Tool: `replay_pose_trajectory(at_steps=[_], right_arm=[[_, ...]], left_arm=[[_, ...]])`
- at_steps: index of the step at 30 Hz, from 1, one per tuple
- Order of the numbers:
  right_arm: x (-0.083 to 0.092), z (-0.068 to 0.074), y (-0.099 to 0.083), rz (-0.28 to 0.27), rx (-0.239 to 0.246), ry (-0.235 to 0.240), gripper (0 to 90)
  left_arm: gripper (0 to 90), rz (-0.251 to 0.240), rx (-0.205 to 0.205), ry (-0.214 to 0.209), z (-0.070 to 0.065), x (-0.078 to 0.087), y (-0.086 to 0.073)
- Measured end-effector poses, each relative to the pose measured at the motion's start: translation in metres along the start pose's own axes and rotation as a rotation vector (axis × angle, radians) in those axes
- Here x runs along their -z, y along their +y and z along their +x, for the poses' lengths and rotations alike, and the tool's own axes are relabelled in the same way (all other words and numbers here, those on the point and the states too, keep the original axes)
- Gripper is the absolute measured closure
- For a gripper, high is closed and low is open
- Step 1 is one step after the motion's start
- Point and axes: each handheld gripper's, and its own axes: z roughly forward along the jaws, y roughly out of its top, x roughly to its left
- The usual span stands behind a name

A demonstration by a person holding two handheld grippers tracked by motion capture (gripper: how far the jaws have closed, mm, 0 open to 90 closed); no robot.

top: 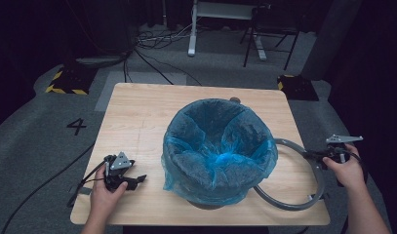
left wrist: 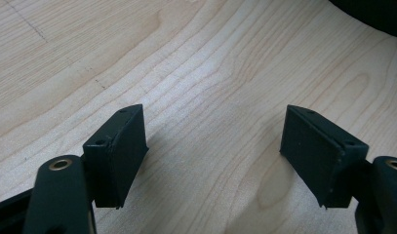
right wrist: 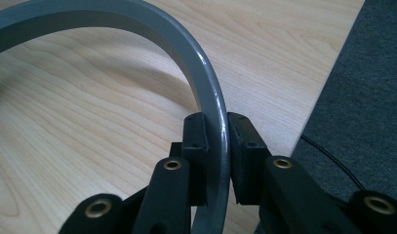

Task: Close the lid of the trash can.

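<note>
**Right gripper clamped on grey ring, left idle and spread**

Right gripper (right wrist: 216,146): both pads pressed against the grey ring (right wrist: 206,78), 1 pad on each face of the band. The ring runs up from between the jaws and curves left over the table (right wrist: 89,136). In the high view the right gripper (top: 317,156) sits at the table's right edge, held in the right hand (top: 346,169), pinching the ring (top: 317,184) on its right side.

Ring position: right of the bin (top: 218,151), its near arc low on the tabletop at the front right corner, its left portion passing behind or under the bin. Whether the gripped side is off the wood cannot be told.

Bin: round, lined with a blue bag (top: 220,134) folded over the rim, standing about mid table, nearer the front edge. Something pale blue lies crumpled at the bottom of the bag; too unclear to identify.

Left gripper (left wrist: 213,151): jaws spread wide, nothing between them, bare wood beneath. In the high view the left gripper (top: 137,180) rests on the table (top: 137,112) near the front left corner, held in the left hand (top: 106,192), pointing right toward the bin, well apart from it.

Cables trail off both grippers to the grey floor (top: 35,141).
</note>
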Motion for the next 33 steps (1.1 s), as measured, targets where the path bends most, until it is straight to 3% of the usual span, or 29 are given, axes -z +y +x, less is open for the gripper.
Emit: replay_pose_trajectory(at_steps=[11,33], right_arm=[[0.039,-0.001,0.014,-0.055,-0.009,0.045,79.5],[0.136,-0.006,0.045,-0.197,0.029,-0.011,79.5]], left_arm=[[25.0,0.000,0.000,0.000,0.000,0.000,0.000],[25.0,0.000,0.000,0.000,0.000,0.000,0.000]])
